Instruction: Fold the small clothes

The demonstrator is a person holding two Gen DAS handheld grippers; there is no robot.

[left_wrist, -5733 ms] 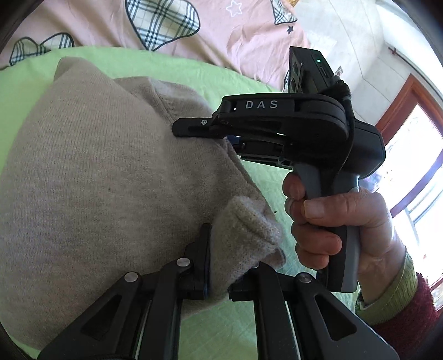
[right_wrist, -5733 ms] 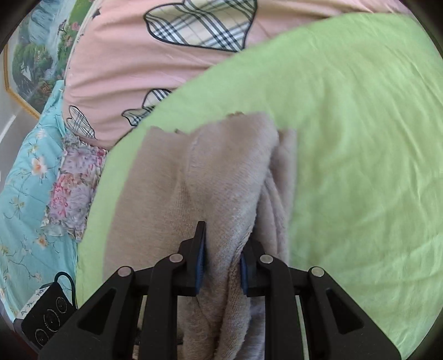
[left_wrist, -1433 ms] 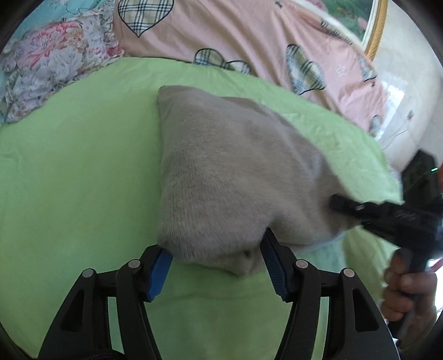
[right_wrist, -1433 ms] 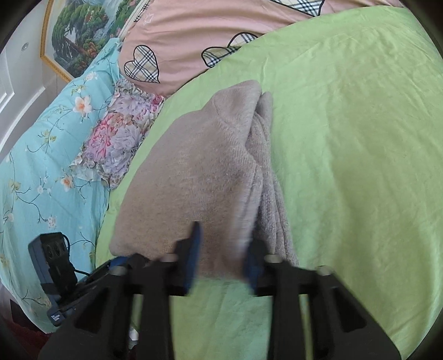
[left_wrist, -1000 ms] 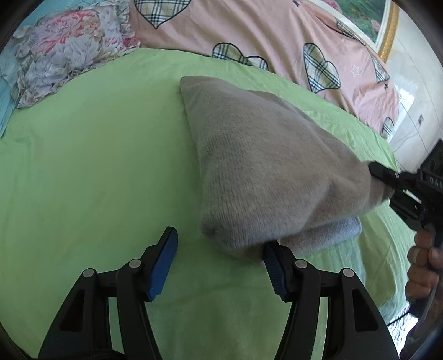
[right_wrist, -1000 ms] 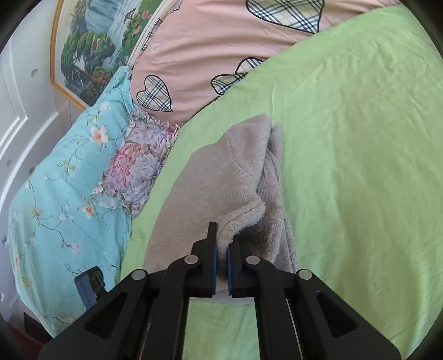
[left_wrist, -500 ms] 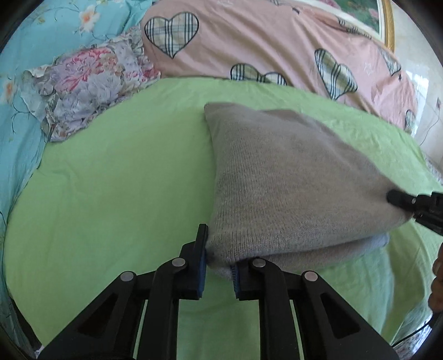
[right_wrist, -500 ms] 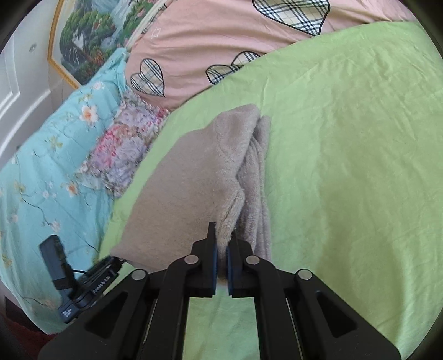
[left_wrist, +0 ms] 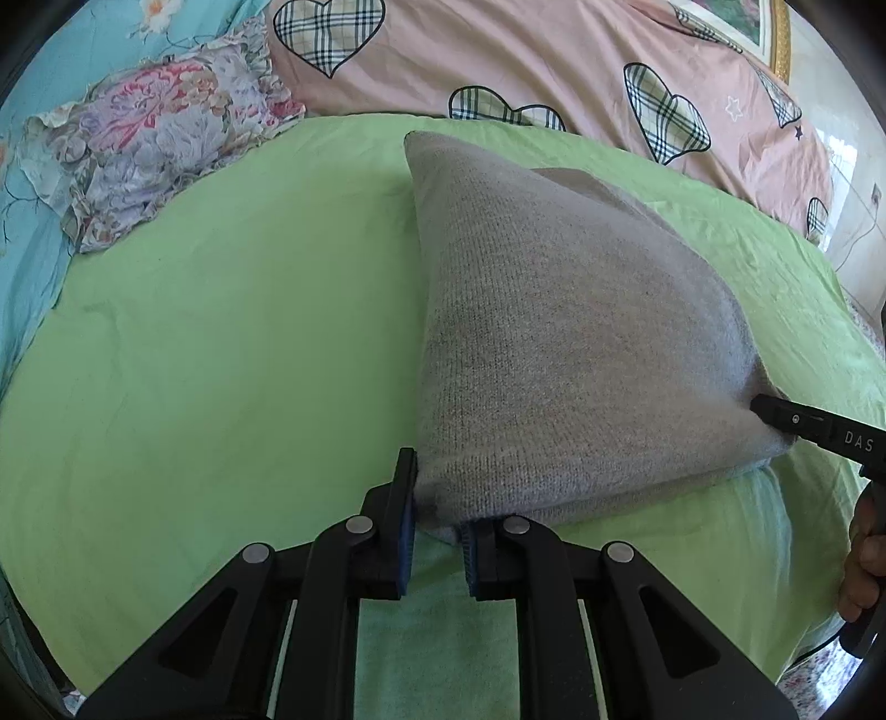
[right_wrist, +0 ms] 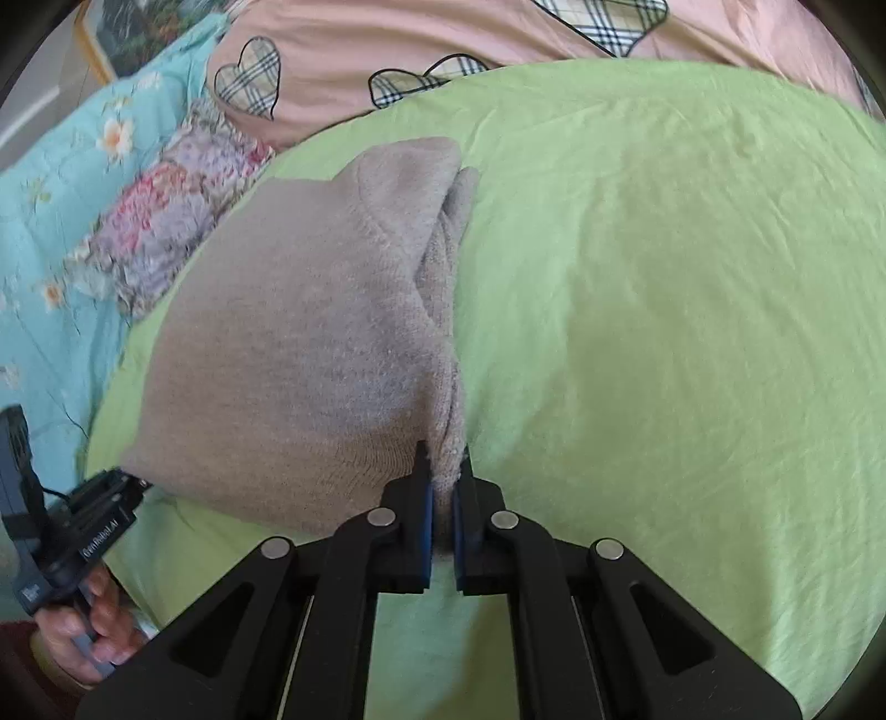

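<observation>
A folded grey-beige knit garment (left_wrist: pixel 554 343) lies on the green sheet (left_wrist: pixel 221 332); it also shows in the right wrist view (right_wrist: pixel 310 343). My left gripper (left_wrist: pixel 437 515) is shut on the garment's near left corner. My right gripper (right_wrist: pixel 441 487) is shut on the near right corner, where several knit layers bunch between the pads. The right gripper's finger also shows at the right of the left wrist view (left_wrist: pixel 803 426), at the garment's corner. The left gripper shows at the left edge of the right wrist view (right_wrist: pixel 105 498). The near edge is lifted a little off the sheet.
The green sheet (right_wrist: pixel 664 332) spreads wide to the garment's left and right. A pink quilt with plaid hearts (left_wrist: pixel 554 66) lies beyond it. A floral pillow (left_wrist: pixel 155 127) and turquoise bedding (right_wrist: pixel 50 210) lie at the far left. A framed picture (left_wrist: pixel 764 27) hangs behind.
Both grippers were open around the garment's near edge about 1.4 s ago; the right closed on its corner first, then the left. Both now hold the near edge, slightly raised.
</observation>
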